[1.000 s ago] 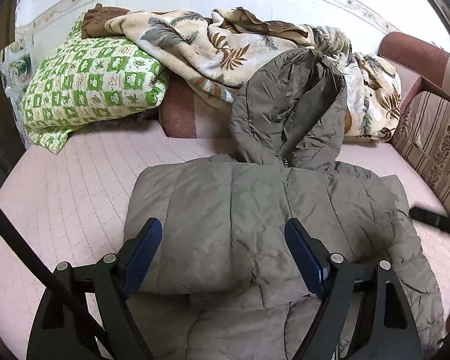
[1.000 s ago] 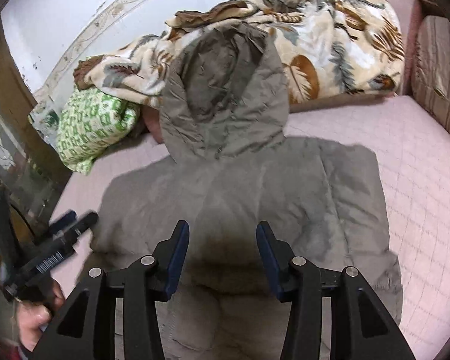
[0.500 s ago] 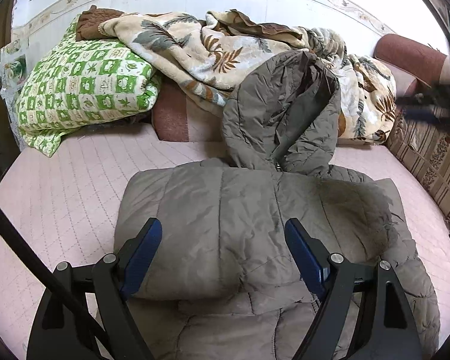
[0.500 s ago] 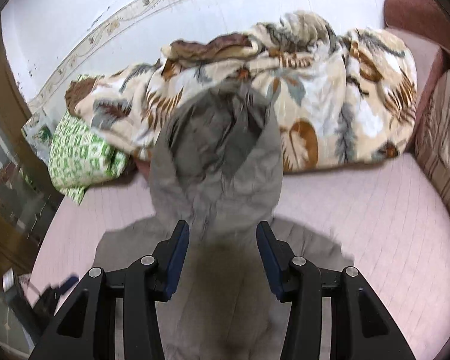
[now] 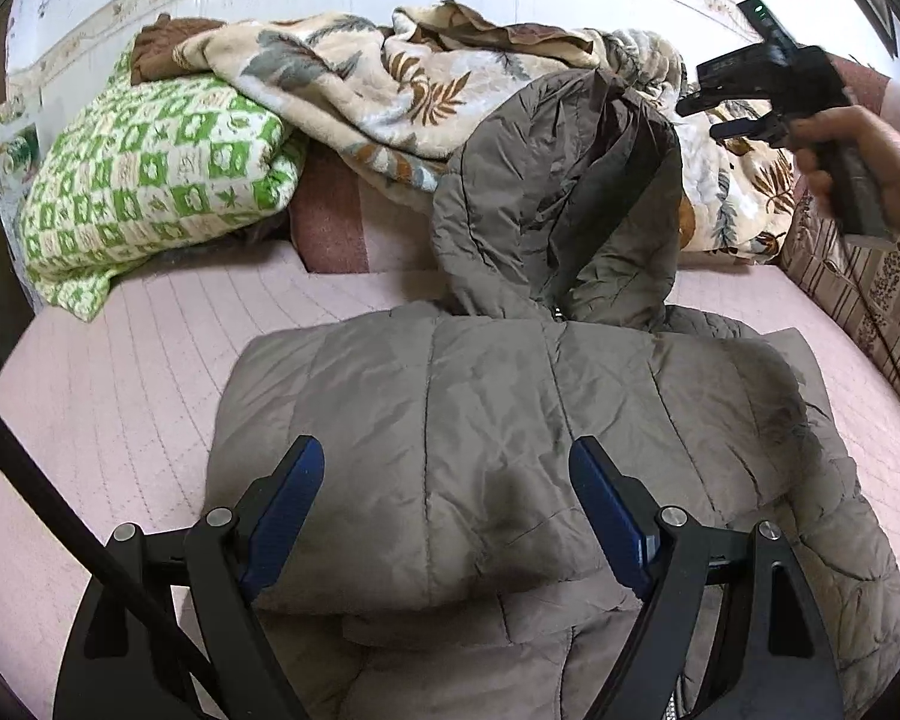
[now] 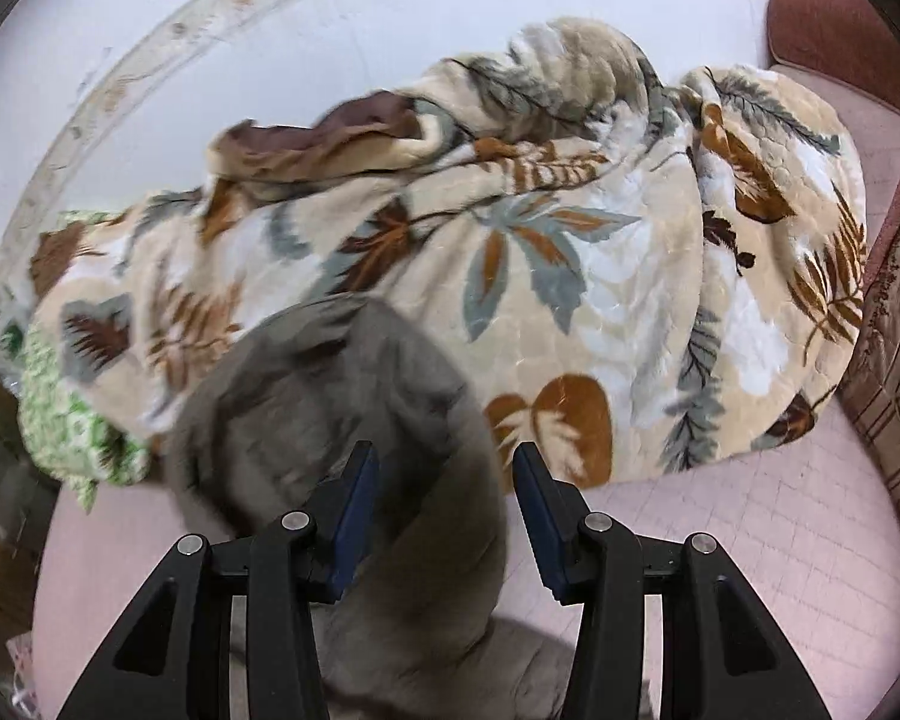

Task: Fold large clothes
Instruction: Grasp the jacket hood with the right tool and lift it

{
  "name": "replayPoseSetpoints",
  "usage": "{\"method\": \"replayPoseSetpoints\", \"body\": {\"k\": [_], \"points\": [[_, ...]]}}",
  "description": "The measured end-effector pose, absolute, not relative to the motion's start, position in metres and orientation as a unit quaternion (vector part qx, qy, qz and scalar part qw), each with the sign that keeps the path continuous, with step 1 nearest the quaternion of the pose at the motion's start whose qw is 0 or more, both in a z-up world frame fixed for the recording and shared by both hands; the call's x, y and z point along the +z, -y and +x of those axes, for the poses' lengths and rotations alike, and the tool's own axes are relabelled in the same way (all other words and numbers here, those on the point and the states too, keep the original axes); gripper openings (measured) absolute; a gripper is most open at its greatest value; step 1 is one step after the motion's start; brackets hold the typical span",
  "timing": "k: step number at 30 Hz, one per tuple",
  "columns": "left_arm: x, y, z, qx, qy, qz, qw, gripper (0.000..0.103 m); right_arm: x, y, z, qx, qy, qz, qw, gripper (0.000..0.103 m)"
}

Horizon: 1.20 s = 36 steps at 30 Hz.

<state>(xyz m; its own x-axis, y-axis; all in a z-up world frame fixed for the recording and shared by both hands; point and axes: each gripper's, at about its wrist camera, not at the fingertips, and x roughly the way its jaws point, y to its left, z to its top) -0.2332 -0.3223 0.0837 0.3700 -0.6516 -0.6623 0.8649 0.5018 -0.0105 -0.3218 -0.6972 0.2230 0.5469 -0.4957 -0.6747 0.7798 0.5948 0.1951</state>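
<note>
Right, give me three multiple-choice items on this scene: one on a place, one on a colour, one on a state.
1. Where does the jacket's hood rest?
A. flat on the mattress
B. propped against the leaf blanket
C. under the green pillow

2. What colour is the mattress cover?
A. pink
B. blue
C. black

3. How is the left gripper?
A. shut on a sleeve
B. open, holding nothing
C. shut on the hood

Answers: 1 B, the hood stands up against the blanket behind it. 2 A, the quilted cover around the jacket is pale pink. 3 B, its fingers stand wide apart above the jacket with nothing pinched between them.
</note>
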Motion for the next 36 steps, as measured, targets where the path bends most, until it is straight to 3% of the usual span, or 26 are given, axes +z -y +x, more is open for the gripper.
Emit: {"method": "replayPoseSetpoints", "body": {"k": [8, 9, 10, 11, 19, 25, 32, 36], "points": [[0.067, 0.332, -0.226, -0.465, -0.326, 0.177, 0.804, 0.083, 0.201, 0.730, -0.293, -0.377, -0.293, 0.238, 0.846, 0.049], [0.066, 0.333, -0.226, -0.466, -0.328, 0.177, 0.802, 0.083, 0.199, 0.730, -0.290, -0.379, -0.293, 0.233, 0.846, 0.043], [0.065, 0.335, -0.226, -0.470, -0.329, 0.176, 0.800, 0.083, 0.197, 0.729, -0.288, -0.375, -0.291, 0.228, 0.850, 0.020], [0.065, 0.336, -0.226, -0.472, -0.333, 0.175, 0.798, 0.083, 0.197, 0.728, -0.286, -0.378, -0.292, 0.220, 0.851, 0.012], [0.097, 0.367, -0.196, -0.526, -0.413, 0.074, 0.740, 0.083, 0.213, 0.698, -0.303, -0.390, -0.271, 0.166, 0.864, 0.008], [0.149, 0.405, -0.157, -0.560, -0.437, -0.010, 0.704, 0.083, 0.223, 0.673, -0.319, -0.369, -0.261, 0.146, 0.880, 0.008], [0.174, 0.428, -0.132, -0.555, -0.458, -0.083, 0.690, 0.083, 0.243, 0.632, -0.334, -0.340, -0.240, 0.120, 0.901, 0.008], [0.174, 0.435, -0.131, -0.571, -0.476, -0.123, 0.658, 0.075, 0.258, 0.599, -0.346, -0.316, -0.230, 0.105, 0.915, 0.007]]}}
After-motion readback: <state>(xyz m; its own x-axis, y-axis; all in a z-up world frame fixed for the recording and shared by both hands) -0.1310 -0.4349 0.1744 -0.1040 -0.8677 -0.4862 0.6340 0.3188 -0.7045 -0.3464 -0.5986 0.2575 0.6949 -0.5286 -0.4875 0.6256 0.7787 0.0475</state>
